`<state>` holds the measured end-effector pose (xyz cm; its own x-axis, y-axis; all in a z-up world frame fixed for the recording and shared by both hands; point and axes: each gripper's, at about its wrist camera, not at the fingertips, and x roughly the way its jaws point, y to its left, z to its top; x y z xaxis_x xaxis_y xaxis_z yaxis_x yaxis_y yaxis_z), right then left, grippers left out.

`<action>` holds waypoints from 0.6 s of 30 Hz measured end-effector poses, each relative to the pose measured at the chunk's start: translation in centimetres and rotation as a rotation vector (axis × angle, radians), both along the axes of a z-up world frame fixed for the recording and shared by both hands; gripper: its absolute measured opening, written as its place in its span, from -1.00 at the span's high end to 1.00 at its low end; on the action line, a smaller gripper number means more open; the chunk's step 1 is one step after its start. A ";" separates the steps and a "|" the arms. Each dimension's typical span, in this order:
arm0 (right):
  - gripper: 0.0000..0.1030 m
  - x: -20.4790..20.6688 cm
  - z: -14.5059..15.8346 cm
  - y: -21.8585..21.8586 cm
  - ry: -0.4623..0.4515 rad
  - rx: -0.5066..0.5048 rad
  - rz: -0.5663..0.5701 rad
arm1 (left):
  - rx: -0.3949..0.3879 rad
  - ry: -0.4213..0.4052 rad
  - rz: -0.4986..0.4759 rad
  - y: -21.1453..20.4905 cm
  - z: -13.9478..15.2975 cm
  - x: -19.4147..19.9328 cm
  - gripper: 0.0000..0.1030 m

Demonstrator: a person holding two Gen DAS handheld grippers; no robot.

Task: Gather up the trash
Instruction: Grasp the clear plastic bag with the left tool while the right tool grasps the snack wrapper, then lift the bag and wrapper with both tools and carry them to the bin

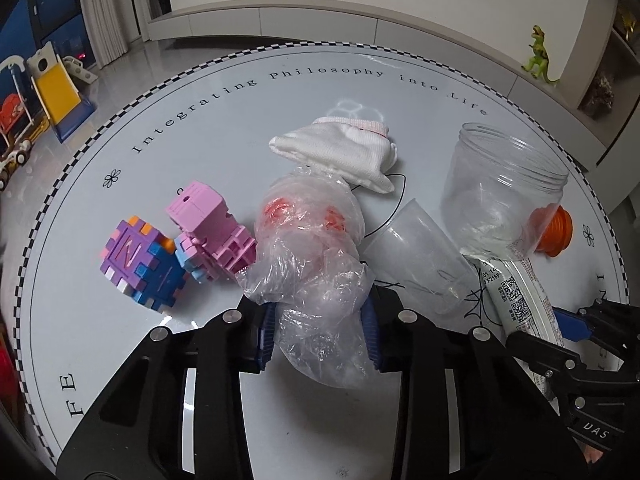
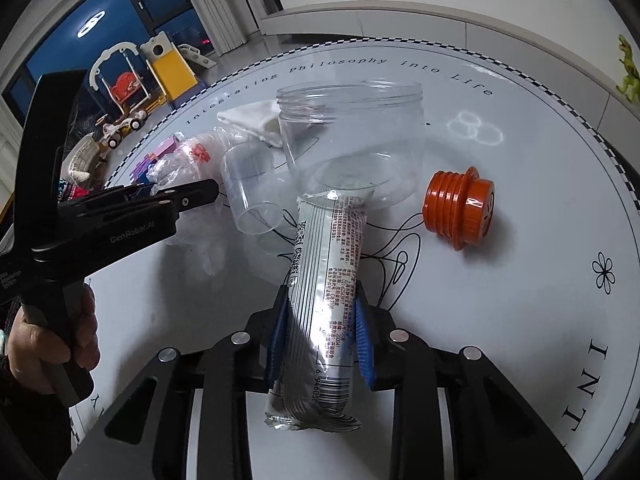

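My left gripper (image 1: pixel 320 312) is shut on a crumpled clear plastic bag (image 1: pixel 312 248) with red print, near the table's front. My right gripper (image 2: pixel 320 312) is shut on a silver snack wrapper (image 2: pixel 324 280), whose far end touches the clear plastic jar (image 2: pixel 352 140). The wrapper also shows in the left wrist view (image 1: pixel 516 292), with the right gripper (image 1: pixel 568 328) at its near end. The left gripper shows from the side in the right wrist view (image 2: pixel 192 192), with the bag (image 2: pixel 188 160) behind it.
On the round white table (image 1: pixel 200 128) lie a clear plastic cup (image 1: pixel 420 252), the jar (image 1: pixel 500 188), an orange lid (image 2: pixel 460 208), a folded white cloth (image 1: pixel 340 152) and pink and purple toy cubes (image 1: pixel 180 240). A green dinosaur (image 1: pixel 538 58) stands on a far shelf.
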<state>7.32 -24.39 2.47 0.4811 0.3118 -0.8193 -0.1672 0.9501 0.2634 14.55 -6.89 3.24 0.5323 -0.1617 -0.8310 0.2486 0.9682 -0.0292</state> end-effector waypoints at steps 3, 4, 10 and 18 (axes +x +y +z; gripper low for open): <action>0.39 -0.9 0.1 0.3 0.006 0.005 0.007 | 0.002 -0.010 0.002 0.6 0.6 -1.1 0.32; 0.39 -1.3 0.2 0.4 0.007 0.006 0.009 | 0.001 -0.013 0.002 0.8 0.8 -1.4 0.32; 0.39 -3.6 1.1 1.2 0.002 0.011 0.014 | -0.001 -0.033 0.009 2.0 1.9 -3.9 0.32; 0.39 -5.7 3.5 2.9 -0.043 -0.003 0.028 | -0.004 -0.063 0.026 4.1 3.3 -7.3 0.32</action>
